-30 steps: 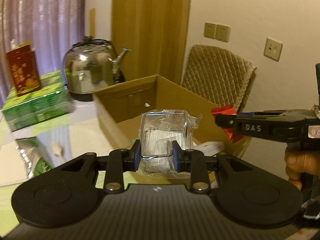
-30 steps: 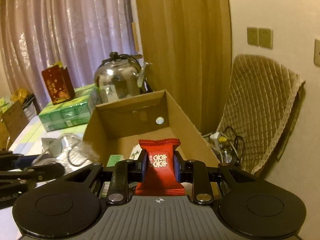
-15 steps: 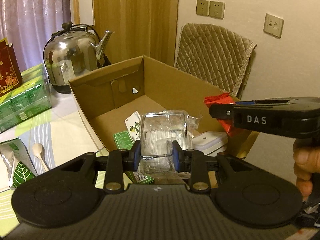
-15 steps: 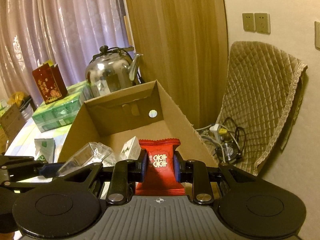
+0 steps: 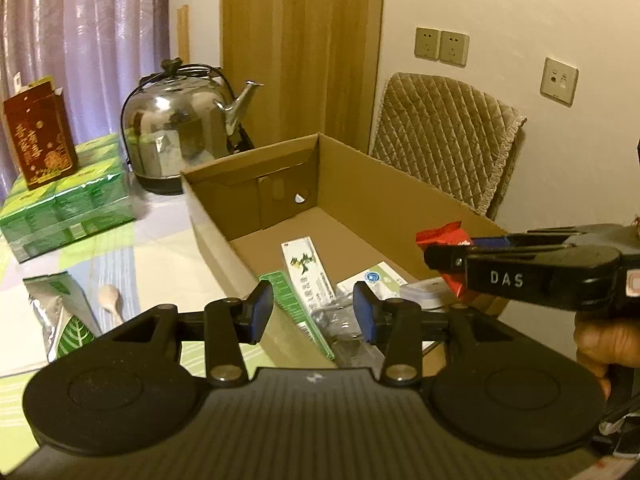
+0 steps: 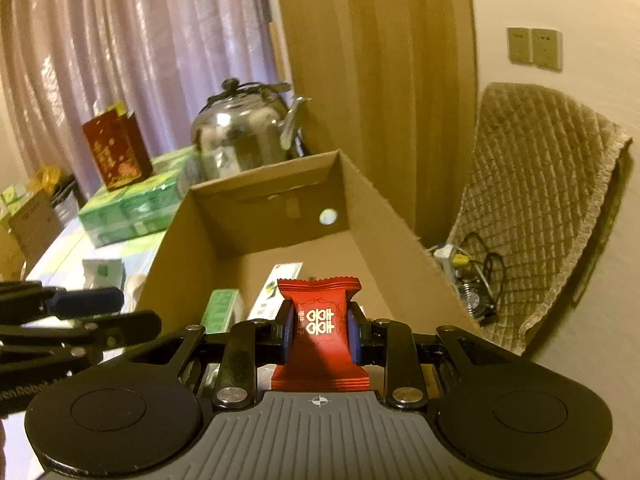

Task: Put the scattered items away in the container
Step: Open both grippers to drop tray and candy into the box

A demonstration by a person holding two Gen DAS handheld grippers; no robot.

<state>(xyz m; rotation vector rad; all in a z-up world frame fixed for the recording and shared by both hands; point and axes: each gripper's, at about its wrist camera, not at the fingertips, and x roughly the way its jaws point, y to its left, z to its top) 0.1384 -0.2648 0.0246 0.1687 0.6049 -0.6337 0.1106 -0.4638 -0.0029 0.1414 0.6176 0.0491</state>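
Observation:
The open cardboard box (image 5: 248,162) (image 6: 276,184) stands on the table, holding a green carton (image 5: 294,306), a white carton with a green dragon (image 5: 308,274) and a white packet (image 5: 378,280). My left gripper (image 5: 312,312) hangs open over the box's near end with nothing between its fingers. A crumpled clear plastic packet (image 5: 340,326) lies in the box just below it. My right gripper (image 6: 319,326) is shut on a red candy packet (image 6: 320,320) above the box's near edge. In the left wrist view that right gripper (image 5: 442,258) reaches in from the right with the red packet (image 5: 440,236).
A steel kettle (image 5: 180,136), green tissue packs (image 5: 68,204) and a red carton (image 5: 38,144) stand behind and left of the box. A wooden spoon (image 5: 110,298) and a silver-green pouch (image 5: 60,316) lie on the table. A quilted chair (image 6: 536,200) and cables (image 6: 472,276) are on the right.
My left gripper opened and let go of the clear plastic packet, which dropped into the box. My right gripper keeps its hold on the red packet and has edged closer to the box.

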